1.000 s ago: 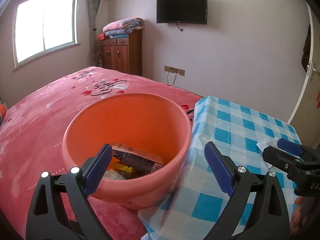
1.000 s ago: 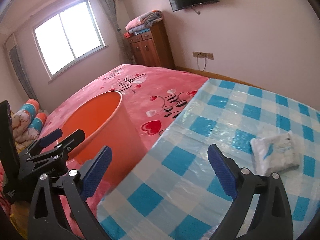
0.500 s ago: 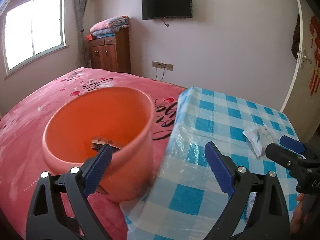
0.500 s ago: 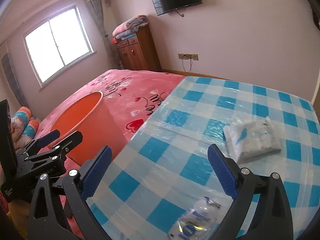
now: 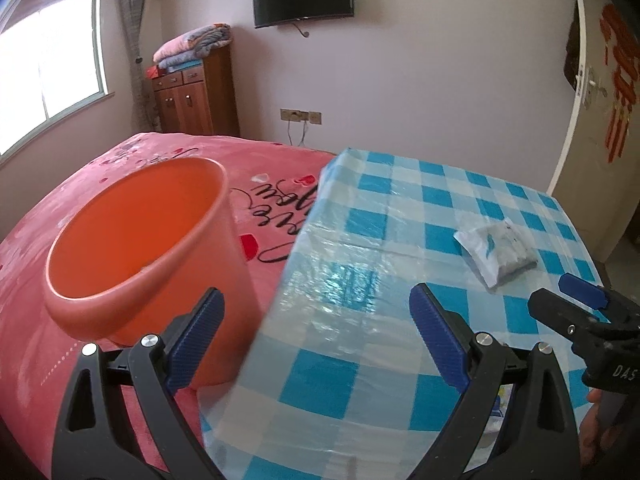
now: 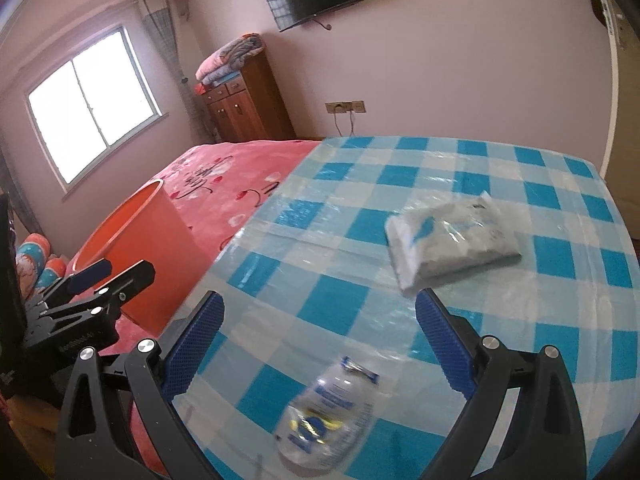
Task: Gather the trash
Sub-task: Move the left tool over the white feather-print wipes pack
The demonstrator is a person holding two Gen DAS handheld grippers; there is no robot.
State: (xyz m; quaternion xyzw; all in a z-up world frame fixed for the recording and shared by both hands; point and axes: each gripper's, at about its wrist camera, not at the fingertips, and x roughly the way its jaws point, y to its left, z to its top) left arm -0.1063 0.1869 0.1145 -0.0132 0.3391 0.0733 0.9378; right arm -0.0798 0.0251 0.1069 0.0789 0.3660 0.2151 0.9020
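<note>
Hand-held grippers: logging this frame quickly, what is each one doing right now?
Left hand-held gripper: open, holding nothing.
Right hand-held gripper: open, holding nothing; clear crushed plastic bottle lies below it.

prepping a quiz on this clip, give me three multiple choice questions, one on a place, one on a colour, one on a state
1. Where does the clear plastic bottle lie?
A. on the checked tablecloth
B. inside the bucket
C. on the bed

2. What colour is the bucket?
A. blue
B. orange
C. white

3. How does the right gripper stand?
A. shut on the bottle
B. shut on the white packet
C. open, holding nothing

Answers:
1 A: in the right wrist view the bottle rests on the blue and white cloth.
2 B: its wall and rim are orange in both views.
3 C: the jaws stand wide apart, nothing between them.
</note>
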